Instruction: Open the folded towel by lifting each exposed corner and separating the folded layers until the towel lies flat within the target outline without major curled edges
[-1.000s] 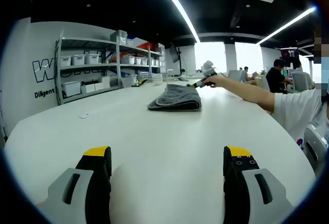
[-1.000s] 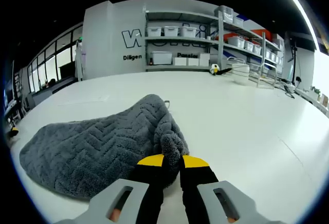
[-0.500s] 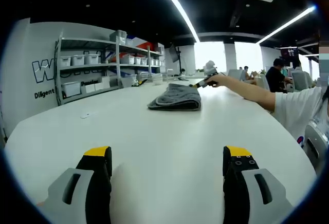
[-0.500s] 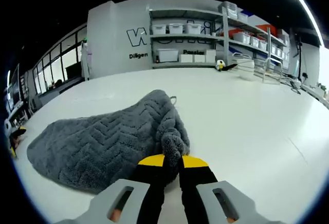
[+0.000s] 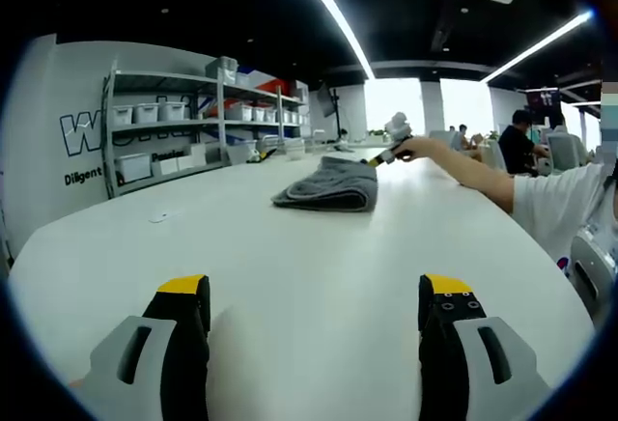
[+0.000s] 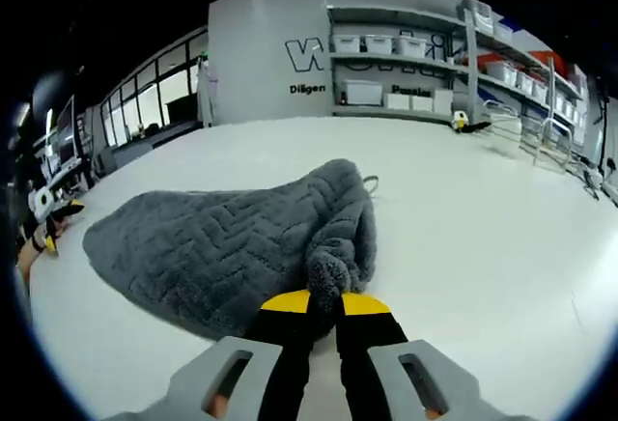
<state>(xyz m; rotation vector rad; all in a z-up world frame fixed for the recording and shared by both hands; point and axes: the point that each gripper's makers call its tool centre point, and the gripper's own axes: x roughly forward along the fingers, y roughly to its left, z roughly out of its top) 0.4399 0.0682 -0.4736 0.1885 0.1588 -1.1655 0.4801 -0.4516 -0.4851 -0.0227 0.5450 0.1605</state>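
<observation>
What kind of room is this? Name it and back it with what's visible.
Likely an open-plan lab or office workspace: metal shelving stocked with white storage bins, a large white table, and people seated at desks behind.

Grey gripper bodies carry black fingers (image 6: 290, 329) tipped yellow; white sleeve (image 5: 555, 204).

A big white table (image 5: 290, 266) fills the room. Grey shelves (image 5: 164, 131) with white boxes (image 5: 147, 112) stand by the wall. Long lights (image 5: 333, 15) shine on the dark ceiling. People (image 5: 526, 141) sit far off.
</observation>
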